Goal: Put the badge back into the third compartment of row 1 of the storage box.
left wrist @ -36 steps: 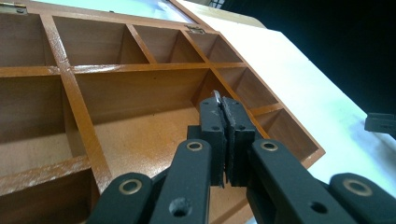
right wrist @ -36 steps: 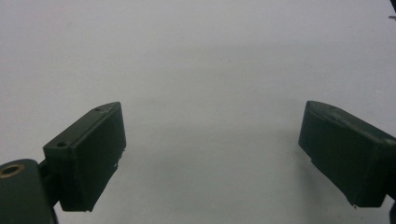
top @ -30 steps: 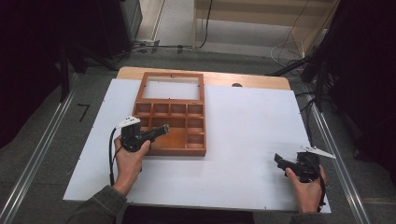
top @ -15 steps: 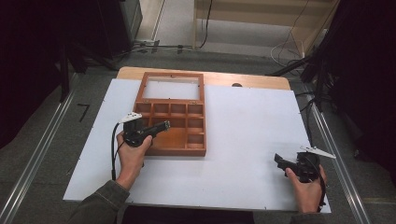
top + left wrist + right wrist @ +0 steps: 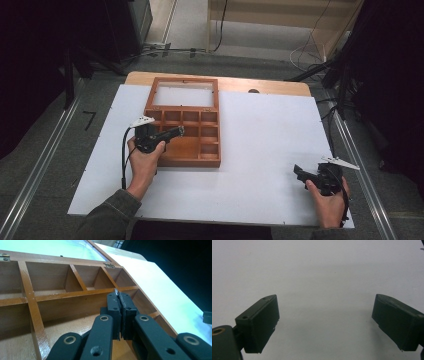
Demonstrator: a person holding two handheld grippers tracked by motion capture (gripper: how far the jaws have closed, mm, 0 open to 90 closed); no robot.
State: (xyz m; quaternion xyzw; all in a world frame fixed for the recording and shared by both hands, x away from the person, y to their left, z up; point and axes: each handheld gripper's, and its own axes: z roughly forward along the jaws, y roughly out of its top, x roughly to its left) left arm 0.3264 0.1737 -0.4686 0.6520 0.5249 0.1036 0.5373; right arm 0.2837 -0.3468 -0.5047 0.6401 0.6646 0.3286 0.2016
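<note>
A wooden compartment box (image 5: 182, 161) lies open on the white tabletop (image 5: 265, 135), its glass lid (image 5: 185, 93) folded back flat on the far side. My left gripper (image 5: 179, 131) reaches low over the box from its left side, jaws shut. In the left gripper view its jaws (image 5: 119, 296) press together above the dividers (image 5: 75, 293), with a tiny pale sliver at their tip that I cannot identify. The compartments I see hold nothing. At the near right my right gripper (image 5: 298, 172) rests open, and its wide-apart jaws (image 5: 325, 300) frame bare white surface.
The white board covers a wooden table whose far edge (image 5: 270, 86) shows behind the box. Metal floor rails (image 5: 45, 160) run along both sides. Cables (image 5: 310, 50) lie on the floor beyond the table.
The left gripper has edged slightly farther over the box, still shut. The right hand has stayed in place.
</note>
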